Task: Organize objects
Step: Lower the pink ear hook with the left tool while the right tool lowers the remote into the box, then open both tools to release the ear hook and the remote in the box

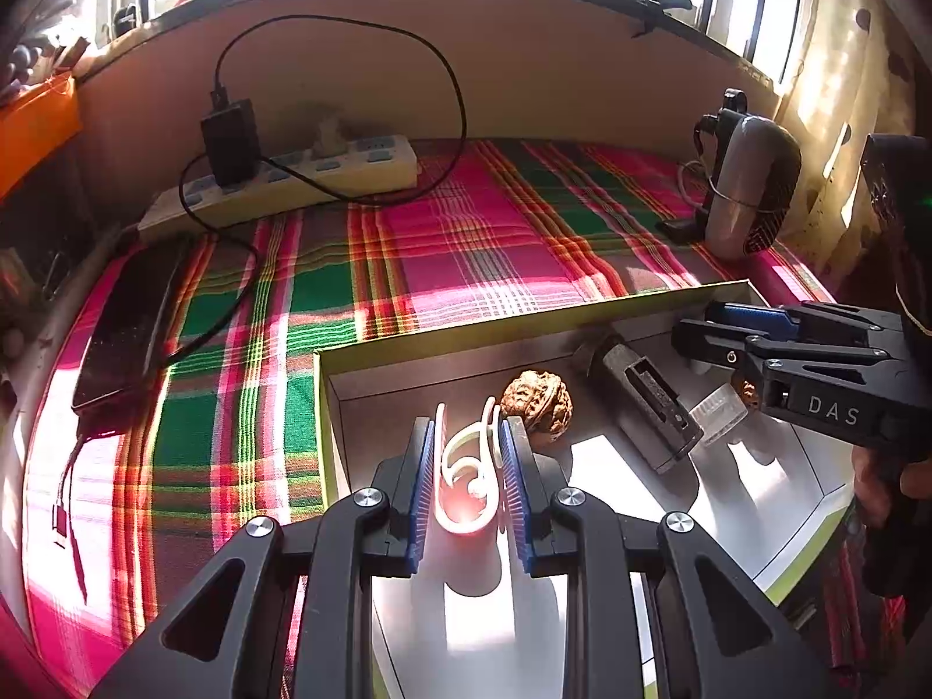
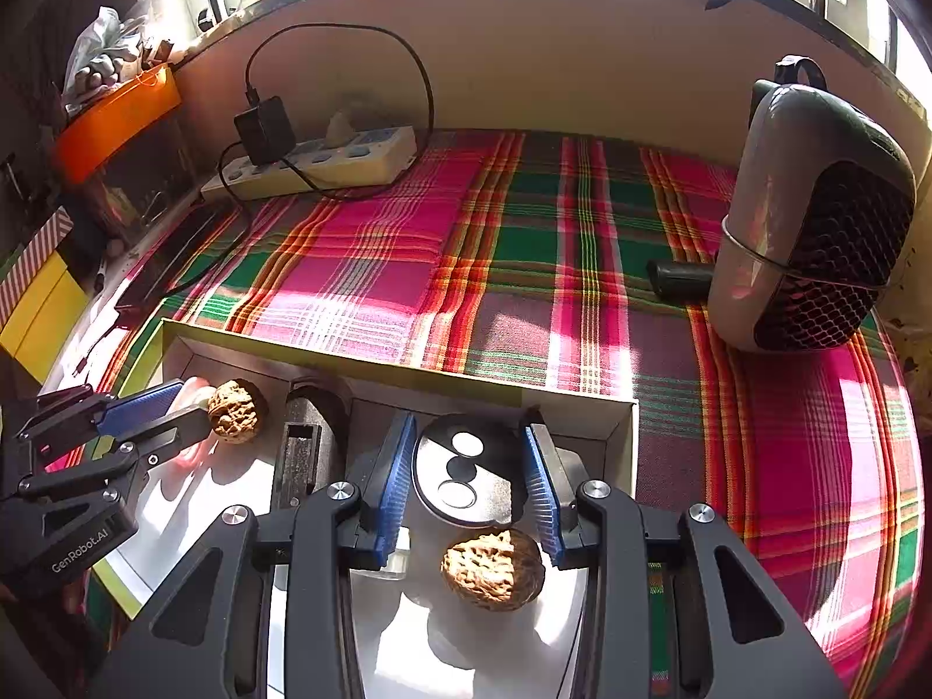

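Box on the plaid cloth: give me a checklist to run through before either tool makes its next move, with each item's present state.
1. Left tool closed on the white curled clip: ok, both pads touch it.
2. Right tool closed on the black oval disc: ok, the disc fills the gap between the pads.
3. Clip and disc lifted off the floor of the box: cannot tell.
4. The two tools apart from each other: ok.
5. Near walnut clear of the right tool: cannot tell, it lies close under the disc.
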